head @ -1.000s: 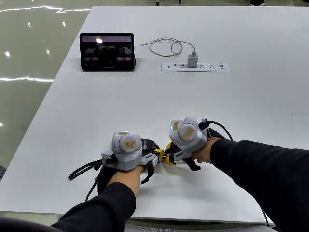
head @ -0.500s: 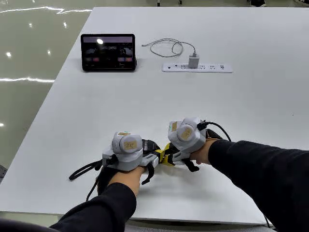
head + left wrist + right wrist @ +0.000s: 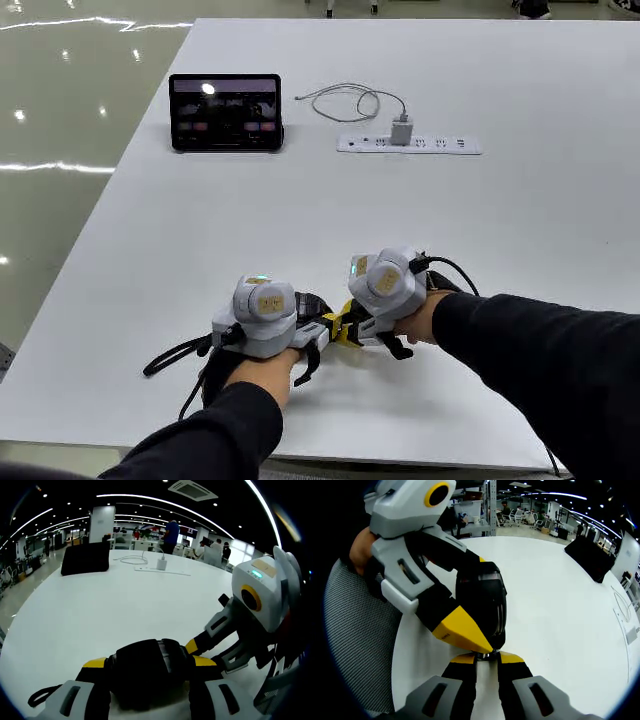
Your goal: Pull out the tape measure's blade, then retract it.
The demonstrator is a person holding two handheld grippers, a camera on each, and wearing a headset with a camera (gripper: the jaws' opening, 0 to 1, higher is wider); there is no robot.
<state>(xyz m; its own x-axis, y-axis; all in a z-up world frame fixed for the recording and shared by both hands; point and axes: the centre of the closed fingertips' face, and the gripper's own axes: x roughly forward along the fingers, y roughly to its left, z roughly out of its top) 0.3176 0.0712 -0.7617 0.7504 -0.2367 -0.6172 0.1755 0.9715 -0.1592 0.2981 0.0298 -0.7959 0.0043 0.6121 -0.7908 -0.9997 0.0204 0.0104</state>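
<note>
In the head view the tape measure (image 3: 312, 303) is found at the near part of the white table (image 3: 300, 200), between the left gripper (image 3: 320, 324) and the right gripper (image 3: 348, 322), which are set nose to nose. Whether the case rests on the table or is held just above it cannot be told. From here it is judged compact, rigid and light enough to be carried by one pair of tongs. In the left gripper view the case is seen clamped across its flanks by the left gripper's yellow-tipped jaws. This is judged the proper hold: the hard shell should not give under the squeeze, though the rounded body might be twisted in the grip if the pull is not kept in line with the mouth. In the right gripper view the right gripper's jaws are seen closed to a narrow gap at the case's mouth, pinched on the small end hook (image 3: 488, 654). The blade is judged thin, springy and sharp-edged, so it is best drawn straight and let back slowly. The case is shown as a black, rounded body with ribbed sides, and no length of blade is drawn out.
</note>
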